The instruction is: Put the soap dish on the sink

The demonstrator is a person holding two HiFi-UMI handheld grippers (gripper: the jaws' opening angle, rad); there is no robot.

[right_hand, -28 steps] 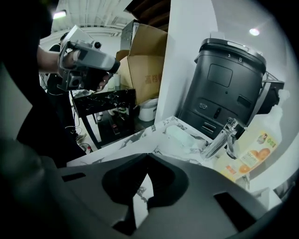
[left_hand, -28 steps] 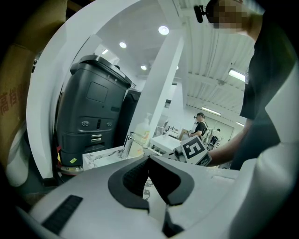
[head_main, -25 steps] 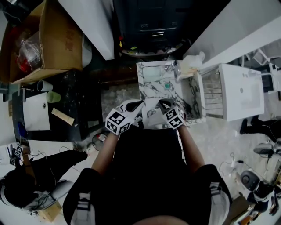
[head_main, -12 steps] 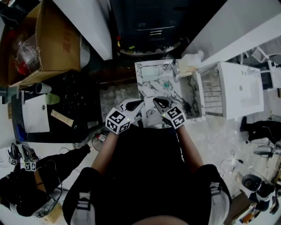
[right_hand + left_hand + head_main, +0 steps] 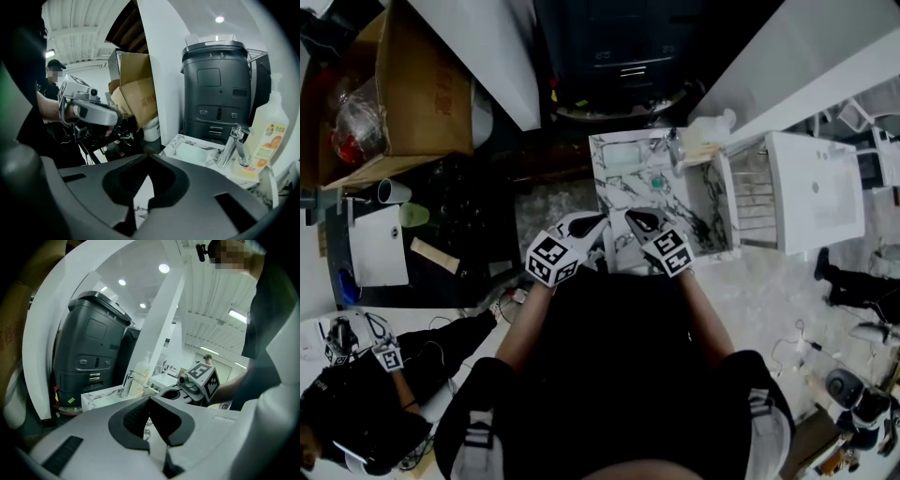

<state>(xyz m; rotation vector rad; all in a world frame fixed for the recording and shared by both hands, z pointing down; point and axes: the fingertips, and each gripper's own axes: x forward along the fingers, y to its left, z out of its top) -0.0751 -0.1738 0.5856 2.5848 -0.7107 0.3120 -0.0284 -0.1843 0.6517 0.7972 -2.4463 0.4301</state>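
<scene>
The soap dish [image 5: 196, 152] lay on the sink's [image 5: 609, 202] back rim, left of the tap [image 5: 236, 143]. Left gripper [image 5: 149, 399] and right gripper [image 5: 148, 156] hung before it, jaws together, empty; the placing looked done, with only backing away left

Sink [image 5: 698, 211]: white marble pattern with black veining. Soap dish [image 5: 194, 152]: pale, whitish green. Drain plug [image 5: 656, 183]: teal. Tap [image 5: 236, 145]: silver. Bottle [image 5: 267, 133]: translucent white with an orange label. Left gripper [image 5: 601, 222] and right gripper [image 5: 630, 217]: white bodies, black pads, black-and-white square markers. Cardboard box [image 5: 427, 84]: brown.
</scene>
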